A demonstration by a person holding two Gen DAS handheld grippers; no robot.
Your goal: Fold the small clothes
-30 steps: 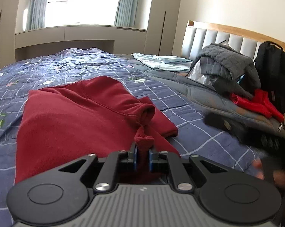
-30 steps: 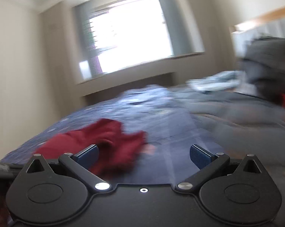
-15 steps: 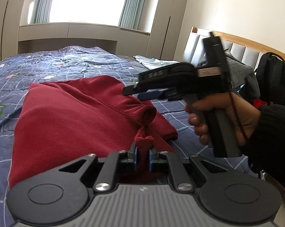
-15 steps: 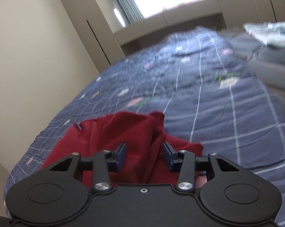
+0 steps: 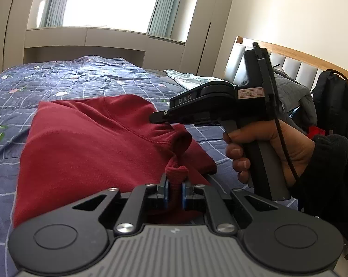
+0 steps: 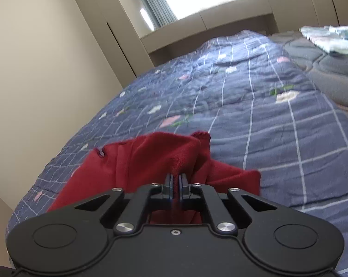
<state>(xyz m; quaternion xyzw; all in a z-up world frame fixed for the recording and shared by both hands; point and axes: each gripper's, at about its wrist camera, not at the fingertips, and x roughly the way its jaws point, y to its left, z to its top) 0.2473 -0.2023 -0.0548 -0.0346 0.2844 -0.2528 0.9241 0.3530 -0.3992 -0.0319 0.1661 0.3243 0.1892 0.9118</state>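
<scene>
A dark red garment lies spread on the blue checked quilt. My left gripper is shut on a bunched ribbed edge of it at the near side. The right gripper, seen from the side in a person's hand, reaches over the garment's right fold with its tips on the cloth. In the right wrist view the red garment rises in a pulled-up fold, and my right gripper is shut on that fold.
A grey jacket and a black backpack lean against the padded headboard. Folded pale clothes lie on a grey blanket near it. A beige wardrobe stands close to the bed's left side.
The right gripper swung in from the right, settled over the garment's fold, and its jaws went from wide open to shut on the cloth. The left gripper held its grip in place.
</scene>
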